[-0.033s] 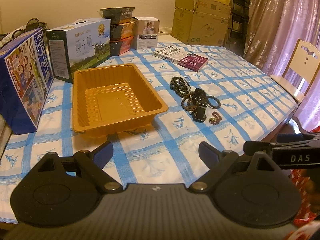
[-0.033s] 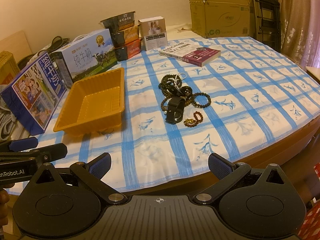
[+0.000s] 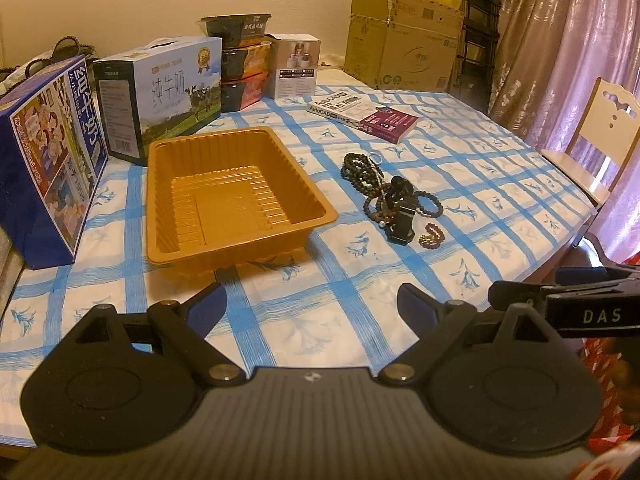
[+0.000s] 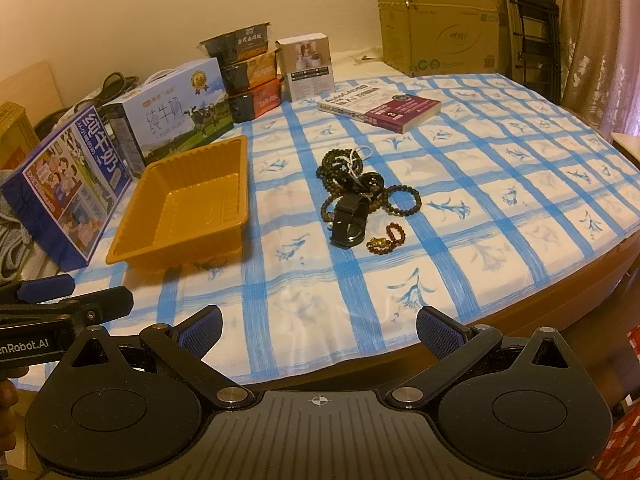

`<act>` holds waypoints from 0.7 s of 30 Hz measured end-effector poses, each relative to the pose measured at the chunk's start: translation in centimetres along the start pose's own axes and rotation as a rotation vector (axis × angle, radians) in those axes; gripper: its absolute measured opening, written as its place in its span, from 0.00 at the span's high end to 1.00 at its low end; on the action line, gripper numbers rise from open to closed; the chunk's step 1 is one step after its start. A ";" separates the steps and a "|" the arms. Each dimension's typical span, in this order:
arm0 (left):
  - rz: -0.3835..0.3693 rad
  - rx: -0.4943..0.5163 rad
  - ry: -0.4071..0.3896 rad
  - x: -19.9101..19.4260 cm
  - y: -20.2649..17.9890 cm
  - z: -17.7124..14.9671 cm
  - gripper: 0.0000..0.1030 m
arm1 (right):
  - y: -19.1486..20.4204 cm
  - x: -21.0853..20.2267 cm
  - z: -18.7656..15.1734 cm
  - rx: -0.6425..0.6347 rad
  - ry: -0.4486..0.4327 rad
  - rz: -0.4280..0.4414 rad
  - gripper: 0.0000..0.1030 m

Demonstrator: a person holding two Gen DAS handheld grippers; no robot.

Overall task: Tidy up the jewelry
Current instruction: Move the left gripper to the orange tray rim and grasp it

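An empty orange plastic tray (image 3: pixel 236 200) (image 4: pixel 188 208) sits on the blue-checked tablecloth. To its right lies a pile of jewelry: dark bead strands (image 3: pixel 362 170) (image 4: pixel 340 164), a black wristband (image 3: pixel 402 224) (image 4: pixel 350 220), a dark bead bracelet (image 4: pixel 404 200) and a small reddish bead bracelet (image 3: pixel 432 236) (image 4: pixel 386 238). My left gripper (image 3: pixel 312 306) is open and empty near the table's front edge, in front of the tray. My right gripper (image 4: pixel 318 330) is open and empty at the front edge, below the jewelry.
Two milk cartons (image 3: pixel 48 152) (image 3: pixel 160 92) stand left and behind the tray. Stacked food bowls (image 3: pixel 242 68), a small white box (image 3: pixel 298 66) and a book (image 3: pixel 364 114) lie further back. A cardboard box (image 3: pixel 400 40) and a chair (image 3: pixel 600 136) are at the right.
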State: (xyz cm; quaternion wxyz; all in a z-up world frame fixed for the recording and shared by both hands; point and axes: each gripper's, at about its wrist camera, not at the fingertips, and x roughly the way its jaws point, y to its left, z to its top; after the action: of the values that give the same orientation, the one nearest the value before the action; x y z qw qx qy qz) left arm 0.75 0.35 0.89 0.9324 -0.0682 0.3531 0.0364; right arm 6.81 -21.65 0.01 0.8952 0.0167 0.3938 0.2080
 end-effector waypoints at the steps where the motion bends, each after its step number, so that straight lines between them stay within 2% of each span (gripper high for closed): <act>1: -0.004 -0.006 0.000 0.1 0.2 0.0 0.11 | 0.0 0.1 0.0 0.004 -0.004 0.000 0.00; 8: 0.032 -0.069 -0.018 1.2 2.6 -0.7 0.12 | -0.8 1.3 0.1 0.036 -0.049 0.005 0.00; 11: 0.056 -0.125 -0.033 2.2 4.2 -1.1 0.16 | -1.0 2.2 0.3 0.040 -0.065 -0.006 0.00; 18: 0.170 -0.210 -0.073 5.2 8.0 -2.2 0.21 | -1.9 5.0 0.9 0.056 -0.065 -0.032 0.00; 21: 0.153 -0.298 -0.092 6.2 9.9 -2.3 0.21 | -2.2 6.4 1.1 0.059 -0.053 -0.046 0.00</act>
State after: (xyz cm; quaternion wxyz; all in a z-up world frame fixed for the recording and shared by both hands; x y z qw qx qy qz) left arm 2.70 9.86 -5.95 0.9216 -0.1767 0.3051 0.1623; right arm 12.28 -21.07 -4.14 0.9090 0.0396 0.3761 0.1751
